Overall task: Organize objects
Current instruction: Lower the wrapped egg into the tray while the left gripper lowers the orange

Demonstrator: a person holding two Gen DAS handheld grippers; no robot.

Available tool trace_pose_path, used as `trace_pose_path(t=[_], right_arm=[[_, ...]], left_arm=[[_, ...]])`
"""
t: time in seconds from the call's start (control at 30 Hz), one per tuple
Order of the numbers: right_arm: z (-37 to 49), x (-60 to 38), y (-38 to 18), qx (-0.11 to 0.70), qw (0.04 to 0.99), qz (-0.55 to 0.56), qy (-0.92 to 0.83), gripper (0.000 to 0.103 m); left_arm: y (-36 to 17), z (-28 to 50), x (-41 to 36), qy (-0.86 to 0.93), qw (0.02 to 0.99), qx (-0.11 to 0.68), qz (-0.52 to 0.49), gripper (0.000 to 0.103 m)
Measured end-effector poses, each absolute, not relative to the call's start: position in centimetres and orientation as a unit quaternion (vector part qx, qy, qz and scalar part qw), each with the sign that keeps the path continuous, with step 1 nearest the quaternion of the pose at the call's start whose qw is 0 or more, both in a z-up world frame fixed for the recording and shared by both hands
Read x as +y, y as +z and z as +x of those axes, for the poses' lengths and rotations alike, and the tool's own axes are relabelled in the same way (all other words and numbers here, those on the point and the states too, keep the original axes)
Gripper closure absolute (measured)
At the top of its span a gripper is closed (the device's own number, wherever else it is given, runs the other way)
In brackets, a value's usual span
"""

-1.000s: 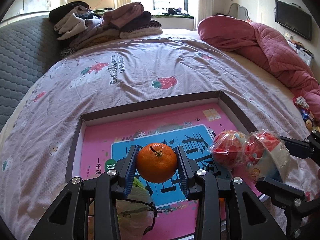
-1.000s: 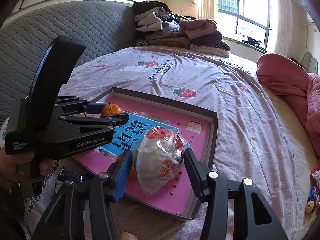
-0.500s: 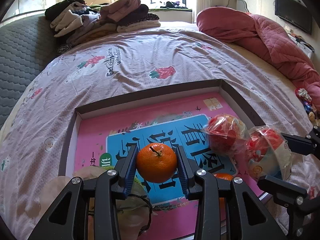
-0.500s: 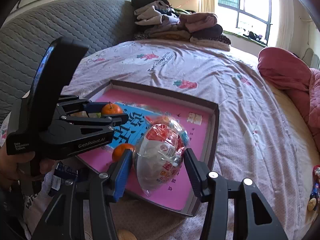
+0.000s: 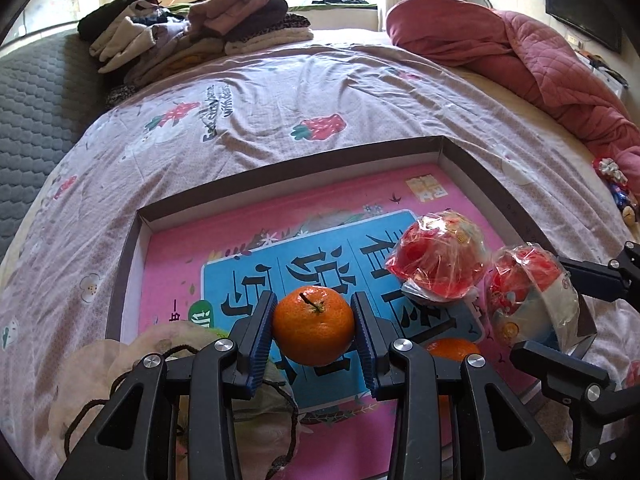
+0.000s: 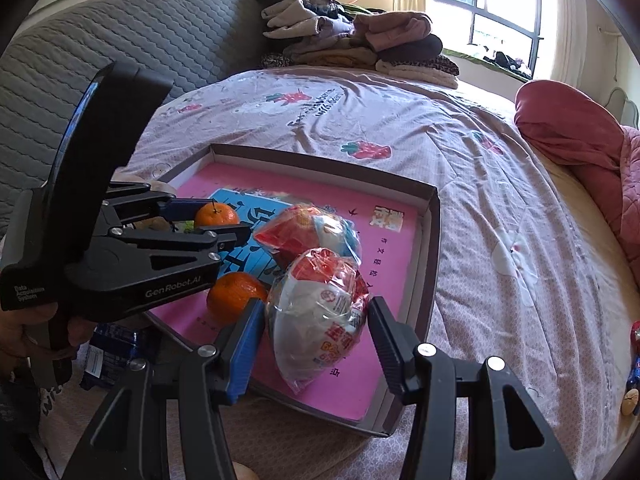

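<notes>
The left gripper (image 5: 314,330) clamps a tangerine (image 5: 313,325) above the shallow box (image 5: 480,172) on the bed; the right gripper (image 6: 316,326) grips a wrapped toy egg (image 6: 320,304). Lower each gently, clear of the 2nd egg (image 6: 308,230), then release

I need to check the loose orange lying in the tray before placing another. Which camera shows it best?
The right wrist view: the loose orange lies in the tray, mostly visible beside the right gripper. The left wrist view shows only its top behind the left gripper.
</notes>
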State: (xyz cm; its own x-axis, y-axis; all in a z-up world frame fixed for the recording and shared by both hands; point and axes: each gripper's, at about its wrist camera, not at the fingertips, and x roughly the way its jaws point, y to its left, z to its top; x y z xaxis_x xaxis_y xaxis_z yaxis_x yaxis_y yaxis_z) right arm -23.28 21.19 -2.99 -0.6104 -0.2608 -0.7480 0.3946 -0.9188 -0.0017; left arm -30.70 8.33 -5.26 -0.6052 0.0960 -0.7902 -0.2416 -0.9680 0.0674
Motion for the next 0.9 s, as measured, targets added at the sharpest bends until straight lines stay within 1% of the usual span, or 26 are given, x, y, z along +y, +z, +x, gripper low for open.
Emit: trace_pose_path(t=[0.53,0.9], right_arm=[[-23.45,20.74,-3.98,0.087,0.181,0.408,-0.891,0.05],[-23.69,20.81,-3.83,0.078,0.179,0.407,-0.892,0.049]], left_arm=[[-6.02,-31.18,8.85,0.883,0.101,0.094,-0.449,0.064],[-6.19,-31.64,8.62,0.882,0.097,0.085,-0.453,0.063]])
